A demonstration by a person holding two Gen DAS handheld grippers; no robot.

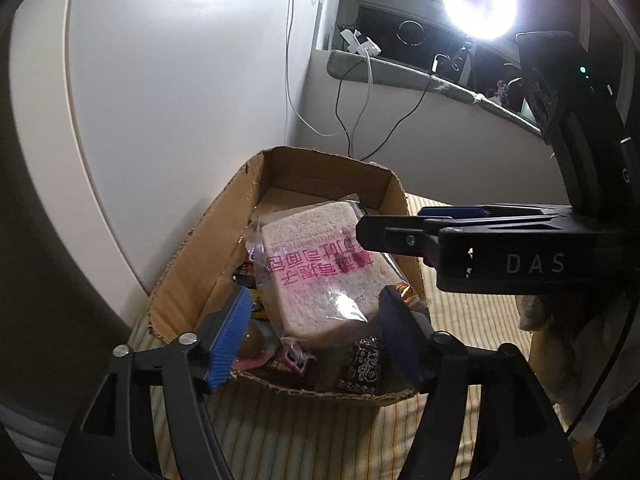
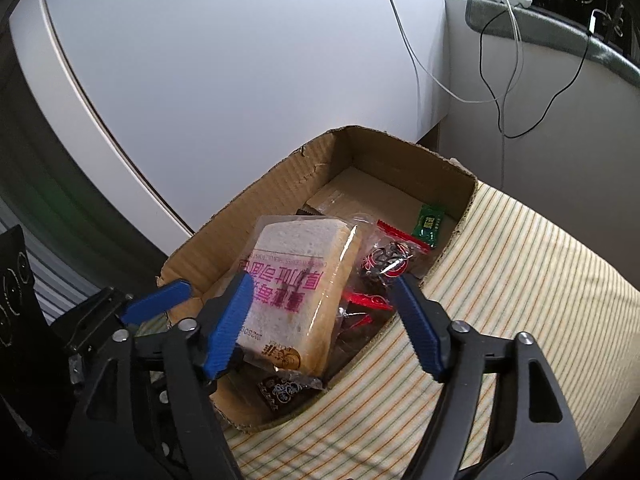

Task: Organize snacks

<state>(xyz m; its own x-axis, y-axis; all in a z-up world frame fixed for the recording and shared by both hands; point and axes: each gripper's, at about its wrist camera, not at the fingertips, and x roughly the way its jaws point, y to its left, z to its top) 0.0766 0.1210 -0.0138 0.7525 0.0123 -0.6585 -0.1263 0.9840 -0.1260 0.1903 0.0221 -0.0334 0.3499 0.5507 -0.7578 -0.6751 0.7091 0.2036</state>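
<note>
A cardboard box (image 1: 192, 268) (image 2: 256, 200) sits on a striped cloth and holds several snacks. A bagged bread slice with pink print (image 1: 320, 268) (image 2: 296, 292) lies on top of them. Beside it are red-wrapped snacks (image 2: 384, 260), a green packet (image 2: 429, 224) and a dark packet (image 1: 362, 368) (image 2: 280, 390). My left gripper (image 1: 316, 340) is open and empty just above the box's near end. My right gripper (image 2: 324, 324) is open and empty over the bread; it also shows in the left wrist view (image 1: 400, 232) from the side.
The striped cloth (image 2: 500, 320) (image 1: 460, 312) spreads to the right of the box. A white curved panel (image 1: 180, 92) stands close behind and left. A windowsill (image 1: 400, 72) with cables and a bright lamp (image 1: 478, 2) is at the back right.
</note>
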